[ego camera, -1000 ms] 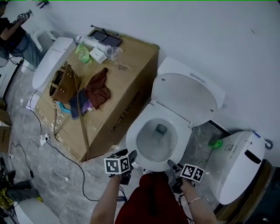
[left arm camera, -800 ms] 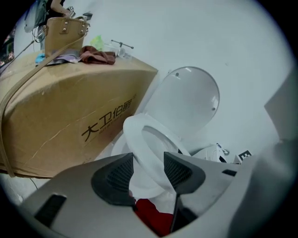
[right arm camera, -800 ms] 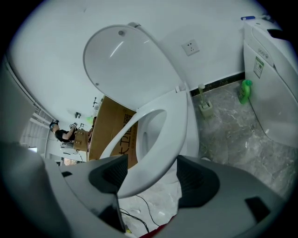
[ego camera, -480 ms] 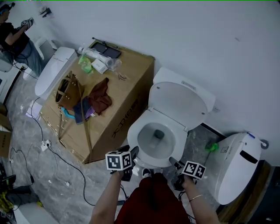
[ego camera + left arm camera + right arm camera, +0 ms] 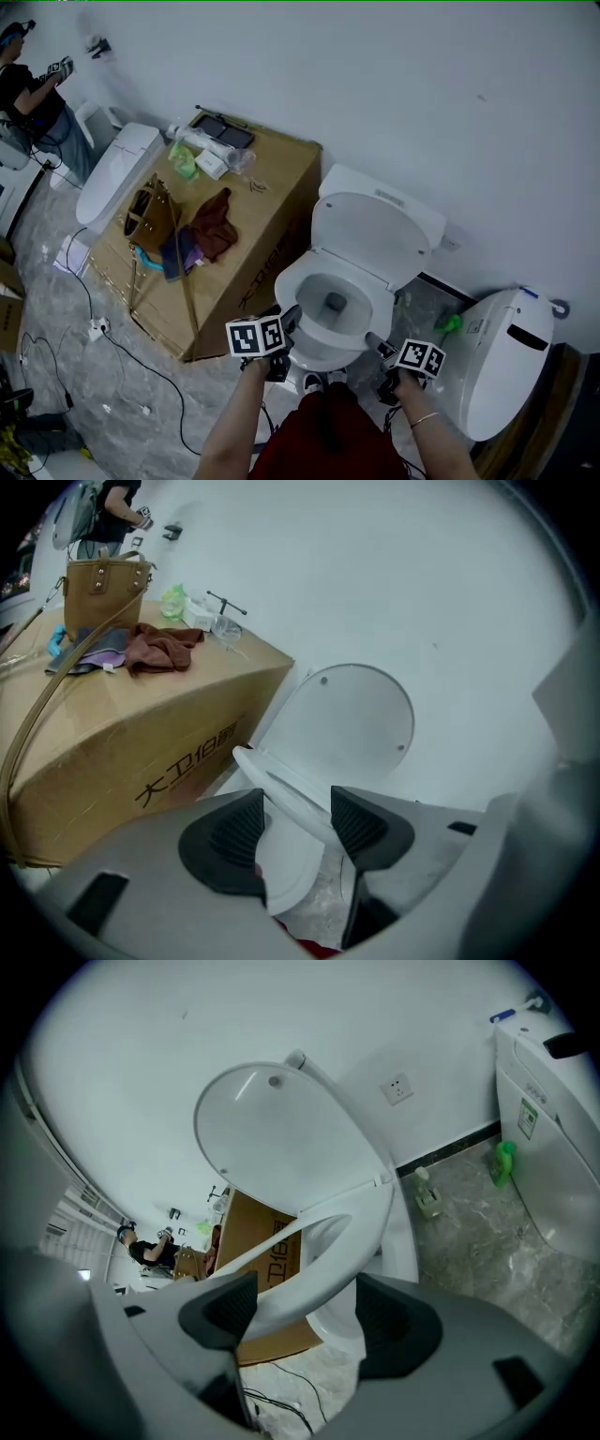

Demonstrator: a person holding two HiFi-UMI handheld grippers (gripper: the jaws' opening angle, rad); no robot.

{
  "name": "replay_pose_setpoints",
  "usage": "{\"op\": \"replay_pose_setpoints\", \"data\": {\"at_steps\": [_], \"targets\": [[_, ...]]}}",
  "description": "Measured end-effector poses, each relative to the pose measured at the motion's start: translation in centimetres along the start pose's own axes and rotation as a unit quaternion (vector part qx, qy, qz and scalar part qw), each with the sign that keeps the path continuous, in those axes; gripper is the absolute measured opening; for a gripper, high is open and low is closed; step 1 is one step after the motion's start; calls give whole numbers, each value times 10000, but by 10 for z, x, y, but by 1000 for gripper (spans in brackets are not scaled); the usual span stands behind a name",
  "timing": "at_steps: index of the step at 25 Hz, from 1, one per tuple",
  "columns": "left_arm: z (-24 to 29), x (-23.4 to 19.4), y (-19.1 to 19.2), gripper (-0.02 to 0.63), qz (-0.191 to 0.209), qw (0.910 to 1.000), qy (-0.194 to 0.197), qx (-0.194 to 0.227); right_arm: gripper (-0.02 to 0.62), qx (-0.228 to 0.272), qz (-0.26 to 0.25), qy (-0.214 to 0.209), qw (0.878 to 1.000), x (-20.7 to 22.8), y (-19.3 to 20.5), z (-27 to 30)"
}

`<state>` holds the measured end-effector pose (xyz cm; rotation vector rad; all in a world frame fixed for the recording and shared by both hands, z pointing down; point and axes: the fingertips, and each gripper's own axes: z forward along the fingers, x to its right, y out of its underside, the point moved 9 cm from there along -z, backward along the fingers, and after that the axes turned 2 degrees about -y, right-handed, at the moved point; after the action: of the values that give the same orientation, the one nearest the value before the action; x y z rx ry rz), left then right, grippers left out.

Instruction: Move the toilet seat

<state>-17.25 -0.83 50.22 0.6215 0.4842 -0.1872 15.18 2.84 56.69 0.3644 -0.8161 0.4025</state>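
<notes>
A white toilet stands against the wall with its lid (image 5: 370,230) up. The seat ring (image 5: 305,281) is tilted up off the bowl at its front. My left gripper (image 5: 291,319) is at the ring's front left. In the left gripper view the seat ring (image 5: 281,780) runs between the jaws of that gripper (image 5: 295,822), which is shut across it. My right gripper (image 5: 370,339) is at the front right. In the right gripper view the seat ring (image 5: 319,1241) spans the gap between the jaws of that gripper (image 5: 295,1307), with the lid (image 5: 272,1138) behind.
A big cardboard box (image 5: 267,220) stands close to the toilet's left and carries a brown bag (image 5: 150,216), a cloth and small items. Another toilet (image 5: 511,361) stands at the right, with a green bottle (image 5: 450,323) beside it. Cables (image 5: 112,328) lie on the floor. A person (image 5: 33,84) stands far left.
Both grippers have risen with the front of the seat ring, which now stands higher off the bowl. The head view has shifted a little, and the toilet sits higher in the picture.
</notes>
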Motion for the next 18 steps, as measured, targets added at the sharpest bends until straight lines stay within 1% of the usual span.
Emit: {"op": "replay_pose_setpoints", "data": {"at_steps": [4,7,10,13,16,18], "targets": [[1,11,-15,212,-75,9999,97,68,321,247,230,-200,9992,-6,-9,-10],[2,18,-25,213,-109,9998,155,118,321,447,263,-379,9979,-10,-14,-21],[3,23,-33,215,-122,9996,187,160,319,684,24,-589,9959,-18,-16,-34],[5,28,-40,216,-171,9994,208,220,319,802,-282,-776,9933,-28,-16,-42],[8,35,-50,219,-241,9990,245,292,318,780,-598,-869,9914,-38,-13,-47],[10,40,-56,221,-284,9987,259,338,316,662,-807,-920,9903,-43,-10,-46]]}}
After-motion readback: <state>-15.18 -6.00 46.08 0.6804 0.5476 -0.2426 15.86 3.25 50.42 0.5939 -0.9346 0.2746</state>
